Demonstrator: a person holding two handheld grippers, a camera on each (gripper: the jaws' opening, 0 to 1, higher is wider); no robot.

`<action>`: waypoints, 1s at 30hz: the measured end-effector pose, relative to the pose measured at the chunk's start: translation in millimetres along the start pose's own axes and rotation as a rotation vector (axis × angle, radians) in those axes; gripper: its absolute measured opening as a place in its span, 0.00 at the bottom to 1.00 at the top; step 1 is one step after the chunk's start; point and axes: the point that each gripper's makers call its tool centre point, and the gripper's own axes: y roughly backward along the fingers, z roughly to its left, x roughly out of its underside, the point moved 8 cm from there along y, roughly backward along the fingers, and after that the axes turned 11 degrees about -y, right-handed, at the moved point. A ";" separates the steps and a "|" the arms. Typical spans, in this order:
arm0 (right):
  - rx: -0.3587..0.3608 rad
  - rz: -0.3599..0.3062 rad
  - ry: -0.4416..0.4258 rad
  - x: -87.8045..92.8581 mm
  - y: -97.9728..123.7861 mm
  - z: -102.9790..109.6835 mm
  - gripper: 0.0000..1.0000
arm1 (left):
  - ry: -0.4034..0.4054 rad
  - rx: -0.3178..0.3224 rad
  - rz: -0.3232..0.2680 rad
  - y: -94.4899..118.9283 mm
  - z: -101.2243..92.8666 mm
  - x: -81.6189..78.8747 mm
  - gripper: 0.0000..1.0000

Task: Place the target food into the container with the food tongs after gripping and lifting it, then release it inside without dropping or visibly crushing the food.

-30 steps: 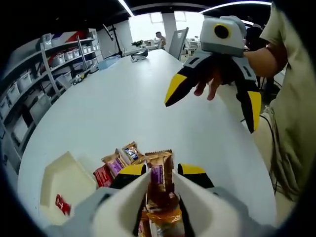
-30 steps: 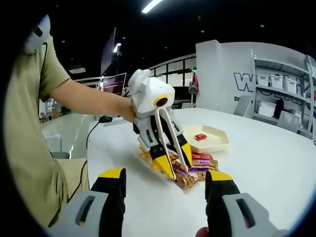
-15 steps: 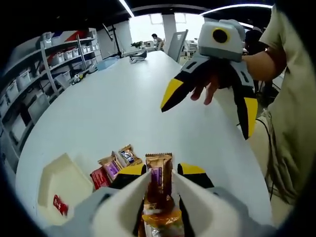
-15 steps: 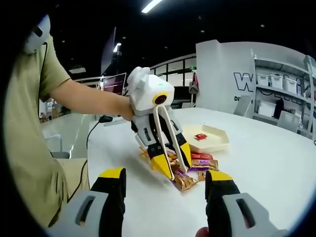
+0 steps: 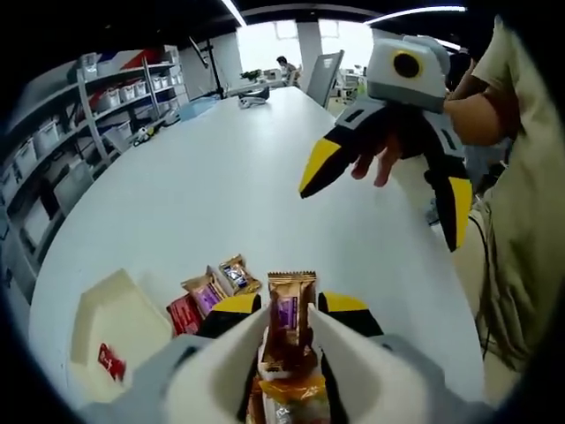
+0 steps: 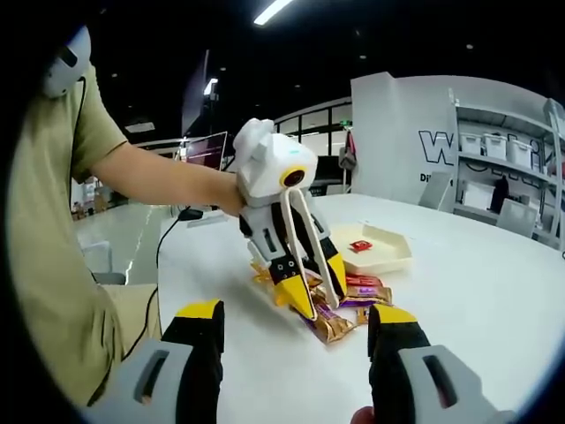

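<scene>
Left gripper view looks down along the left gripper [image 5: 290,311], whose yellow-tipped jaws are closed on a pair of white food tongs [image 5: 231,353]. Between the 2 tong arms stands a brown snack packet [image 5: 289,315], pinched and upright, just above the white table [image 5: 221,168]. A small pile of wrapped snacks [image 5: 210,289] lies on the table beside the jaws, purple, red and brown ones touching each other. To their left sits a shallow cream container [image 5: 106,309] with 1 red packet [image 5: 111,361] inside it. Further off, the right gripper [image 5: 388,190] hangs over the table with its jaws spread wide and nothing between them; a hand shows behind it. Shelving with bins lines the wall on the left.

Right gripper view shows that gripper's own 2 jaws [image 6: 296,331] set well apart, empty. Beyond them the left gripper [image 6: 311,281] points down at the snack pile [image 6: 340,305], the tongs [image 6: 309,238] looping down from it. The container [image 6: 375,249] lies just behind the pile, with the red packet [image 6: 358,246] in it. A person's arm reaches in from the left.
</scene>
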 end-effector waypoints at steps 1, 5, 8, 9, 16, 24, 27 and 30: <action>0.000 0.000 0.000 0.0 0.0 0.0 0.64 | 0.001 0.004 0.003 -0.4 -0.5 0.4 0.25; -0.001 -0.001 -0.002 0.4 -0.1 -0.3 0.64 | 0.003 0.013 0.017 -3.0 -2.5 2.1 0.25; -0.004 -0.001 -0.003 0.6 -0.1 -0.1 0.65 | 0.005 0.014 0.016 -3.3 -2.3 1.9 0.25; -0.004 0.000 -0.003 0.8 -0.2 0.0 0.65 | 0.007 0.015 0.016 -3.4 -2.3 2.0 0.25; -0.005 0.000 -0.002 0.6 -0.3 -0.3 0.64 | 0.009 0.022 0.017 -4.3 -1.6 2.6 0.25; -0.006 -0.001 -0.002 0.3 -0.6 0.3 0.64 | -0.023 0.022 0.021 -4.8 -3.2 1.5 0.23; -0.006 0.000 -0.001 0.2 0.2 0.0 0.64 | -0.025 0.024 0.020 -4.5 -4.0 0.9 0.22; -0.005 -0.001 0.000 -0.2 0.6 -0.4 0.64 | -0.030 0.026 0.018 -3.6 -4.9 0.5 0.22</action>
